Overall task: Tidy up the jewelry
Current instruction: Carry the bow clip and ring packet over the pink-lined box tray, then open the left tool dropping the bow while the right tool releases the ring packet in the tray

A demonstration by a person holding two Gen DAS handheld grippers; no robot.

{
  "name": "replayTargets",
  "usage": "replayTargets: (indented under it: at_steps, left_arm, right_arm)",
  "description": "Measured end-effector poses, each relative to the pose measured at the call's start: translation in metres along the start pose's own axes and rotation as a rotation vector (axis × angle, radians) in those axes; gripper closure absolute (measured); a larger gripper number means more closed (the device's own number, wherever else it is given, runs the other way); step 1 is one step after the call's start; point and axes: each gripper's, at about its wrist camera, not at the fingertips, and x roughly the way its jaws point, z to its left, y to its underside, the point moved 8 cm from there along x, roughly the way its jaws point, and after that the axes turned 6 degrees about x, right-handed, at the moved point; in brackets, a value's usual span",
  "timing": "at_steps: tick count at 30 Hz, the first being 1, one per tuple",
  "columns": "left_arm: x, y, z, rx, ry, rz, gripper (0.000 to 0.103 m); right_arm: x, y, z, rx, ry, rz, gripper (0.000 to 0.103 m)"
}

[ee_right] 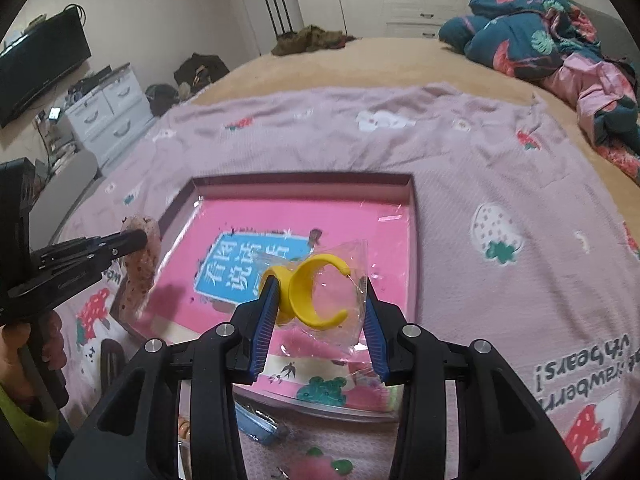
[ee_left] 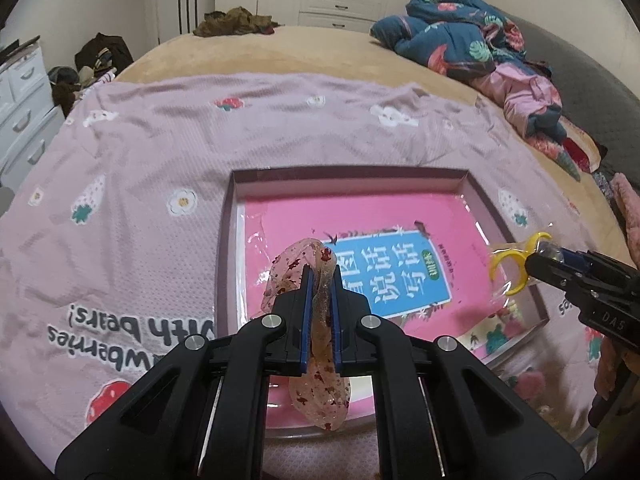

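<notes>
My left gripper [ee_left: 322, 276] is shut on a translucent pink bangle with red flecks [ee_left: 316, 344], held above the near left part of a shallow box [ee_left: 344, 174] that has a pink book [ee_left: 360, 216] in it. The left gripper also shows in the right wrist view [ee_right: 138, 240] with the bangle [ee_right: 142, 264]. My right gripper [ee_right: 320, 292] is shut on a clear plastic bag holding yellow open rings [ee_right: 308, 292], above the box's near right part. In the left wrist view the right gripper [ee_left: 534, 262] and its yellow rings [ee_left: 514, 264] are at the right.
The box lies on a lilac strawberry-print cloth [ee_left: 160, 152] spread over a tan bed [ee_left: 256, 48]. A blue floral quilt [ee_left: 452, 32] is heaped at the far right. A blue item [ee_right: 256, 424] and other small items lie just in front of the box. White drawers [ee_right: 108, 108] stand left.
</notes>
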Motion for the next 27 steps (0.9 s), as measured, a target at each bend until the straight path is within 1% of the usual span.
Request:
replayTargets:
  at_steps: [5,10,14,15,17,19,22,24,25,26,27]
  left_arm:
    - [0.013,0.010,0.000,0.007,0.001,0.031,0.100]
    - [0.019,0.015,0.000,0.007,0.003,0.044,0.097]
    - [0.021,0.019,0.002,0.004,0.001,0.054,0.092]
    - [0.021,0.019,0.002,0.002,0.001,0.054,0.088]
    - [0.020,0.020,0.003,-0.002,0.002,0.056,0.084]
    - [0.018,0.020,0.003,-0.003,0.005,0.053,0.082]
    - [0.014,0.020,0.003,-0.007,0.008,0.049,0.078]
    - [0.012,0.020,0.003,-0.011,0.012,0.046,0.072]
    - [0.010,0.020,0.003,-0.011,0.010,0.043,0.070]
    - [0.009,0.020,0.004,-0.012,0.008,0.042,0.066]
    - [0.008,0.020,0.004,-0.015,0.008,0.041,0.062]
  right_arm:
    - [0.016,0.012,0.004,-0.007,-0.005,0.043,0.064]
    - [0.029,0.024,0.005,-0.003,-0.016,0.087,0.064]
    - [0.036,0.029,0.006,-0.003,-0.012,0.111,0.064]
    - [0.037,0.031,0.006,0.001,-0.013,0.115,0.063]
    - [0.038,0.032,0.005,0.001,-0.006,0.122,0.063]
    - [0.038,0.034,0.004,0.001,-0.001,0.125,0.062]
    - [0.036,0.035,0.002,0.002,0.009,0.123,0.059]
    - [0.033,0.036,0.000,0.003,0.015,0.117,0.052]
    - [0.031,0.036,-0.002,0.004,0.024,0.112,0.045]
    - [0.029,0.035,-0.004,0.005,0.030,0.105,0.041]
    - [0.025,0.035,-0.006,0.006,0.036,0.093,0.041]
